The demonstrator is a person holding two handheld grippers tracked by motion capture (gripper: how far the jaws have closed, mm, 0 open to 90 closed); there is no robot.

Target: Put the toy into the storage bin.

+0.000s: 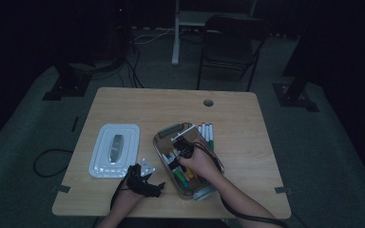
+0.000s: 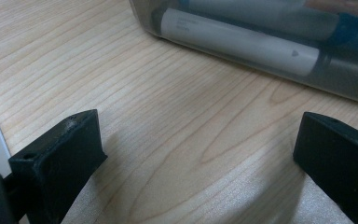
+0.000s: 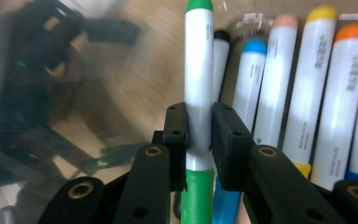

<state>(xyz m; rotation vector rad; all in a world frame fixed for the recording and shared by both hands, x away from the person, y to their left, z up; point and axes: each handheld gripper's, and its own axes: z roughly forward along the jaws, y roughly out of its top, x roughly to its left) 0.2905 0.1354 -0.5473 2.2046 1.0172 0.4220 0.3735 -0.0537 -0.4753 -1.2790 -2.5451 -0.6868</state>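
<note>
Clamping green marker (image 3: 199, 93) over clear box (image 1: 164, 151): right hand-held gripper (image 3: 199, 135); left hand-held gripper (image 2: 196, 154) open, empty.

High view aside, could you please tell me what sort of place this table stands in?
Probably a dim recording room or lab: a lone wooden table on carpet, black cables trailing across the floor, and a folding chair behind.

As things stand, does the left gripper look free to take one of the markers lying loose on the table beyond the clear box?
Probably not directly. The left gripper, fingers open and empty, rests near the table's front edge; the clear box and the right gripper, clamped on a green marker, lie between it and the loose markers.
</note>
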